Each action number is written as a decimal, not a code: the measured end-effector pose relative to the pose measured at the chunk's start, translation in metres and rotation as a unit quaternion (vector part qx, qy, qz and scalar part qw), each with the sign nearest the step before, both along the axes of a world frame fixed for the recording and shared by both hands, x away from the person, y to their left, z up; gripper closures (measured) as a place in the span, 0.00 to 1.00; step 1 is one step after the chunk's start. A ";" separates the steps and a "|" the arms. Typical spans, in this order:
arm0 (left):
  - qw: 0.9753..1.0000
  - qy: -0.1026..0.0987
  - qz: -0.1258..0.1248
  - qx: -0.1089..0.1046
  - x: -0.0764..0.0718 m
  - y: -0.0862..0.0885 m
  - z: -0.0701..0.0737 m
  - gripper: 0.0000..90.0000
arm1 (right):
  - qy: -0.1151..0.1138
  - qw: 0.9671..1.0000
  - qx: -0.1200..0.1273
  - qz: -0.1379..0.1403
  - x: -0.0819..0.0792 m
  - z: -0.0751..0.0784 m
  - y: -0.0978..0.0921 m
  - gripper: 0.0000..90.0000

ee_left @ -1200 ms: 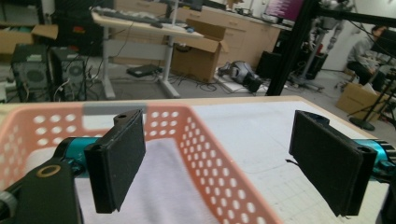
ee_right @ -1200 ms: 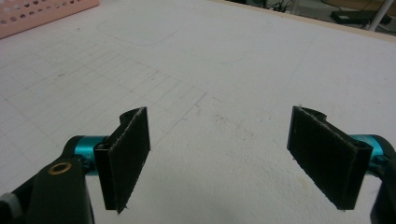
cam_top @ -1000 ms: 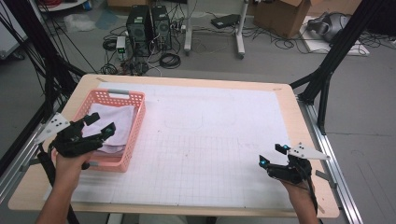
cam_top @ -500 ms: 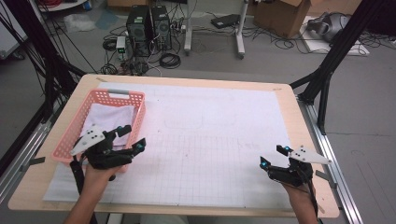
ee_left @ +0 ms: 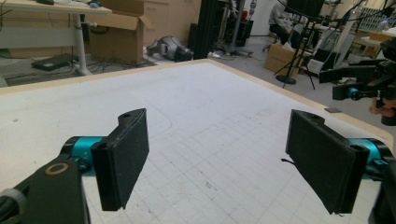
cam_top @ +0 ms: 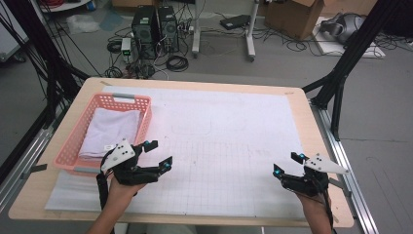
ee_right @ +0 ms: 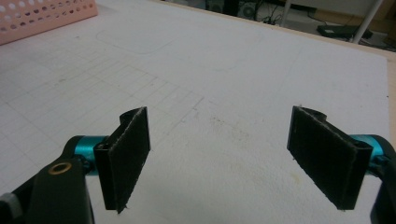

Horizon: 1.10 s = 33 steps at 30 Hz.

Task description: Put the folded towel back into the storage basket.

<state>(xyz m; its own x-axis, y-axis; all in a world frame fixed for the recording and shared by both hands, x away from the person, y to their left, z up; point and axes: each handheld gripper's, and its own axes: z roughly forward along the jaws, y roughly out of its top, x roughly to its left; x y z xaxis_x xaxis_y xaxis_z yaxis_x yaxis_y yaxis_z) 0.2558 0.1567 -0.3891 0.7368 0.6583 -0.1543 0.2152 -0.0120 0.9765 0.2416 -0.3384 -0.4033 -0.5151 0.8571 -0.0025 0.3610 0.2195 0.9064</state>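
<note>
Cloth (cam_top: 109,131) lies folded in the pink basket (cam_top: 144,127) at table's left; looks soft, light, limp, likely to sag and unfold if lifted. Best hold, by my judgement: pinch a folded edge through all layers. Left gripper (cam_top: 158,156), jaws wide apart, empty, just beside basket. Right gripper (cam_top: 287,164) also agape, empty, well apart. Cloth's near edge hidden behind left gripper; layer count unclear.

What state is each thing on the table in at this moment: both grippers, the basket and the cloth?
Left gripper: open, empty, just right of the basket.
Right gripper: open, empty, near the table's right front corner.
Basket: upright, on the table's left side, holding the cloth.
Cloth: folded, lying flat in the basket.
Table: covered with a white grid sheet.
</note>
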 end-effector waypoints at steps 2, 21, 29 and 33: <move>1.000 0.000 -0.002 0.006 0.000 -0.001 -0.001 0.24 | 0.000 1.000 -0.003 0.002 0.001 0.000 0.000 0.22; 1.000 0.006 -0.002 0.009 0.000 -0.006 -0.005 0.24 | 0.001 1.000 -0.004 0.001 0.004 0.000 0.001 0.22; 1.000 0.008 -0.006 0.008 0.000 -0.008 -0.005 0.25 | 0.001 1.000 -0.002 -0.004 0.000 0.001 -0.001 0.22; 1.000 0.007 -0.008 0.009 0.000 -0.009 -0.005 0.24 | 0.001 1.000 -0.003 -0.003 0.000 0.001 0.000 0.22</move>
<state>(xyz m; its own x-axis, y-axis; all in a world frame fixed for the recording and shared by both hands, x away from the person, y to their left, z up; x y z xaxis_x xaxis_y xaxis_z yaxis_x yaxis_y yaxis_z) 0.2554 0.1474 -0.3945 0.7458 0.6484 -0.1528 0.2279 -0.0329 0.9731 0.2418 -0.3384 -0.4021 -0.5102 0.8600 -0.0065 0.3641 0.2228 0.9043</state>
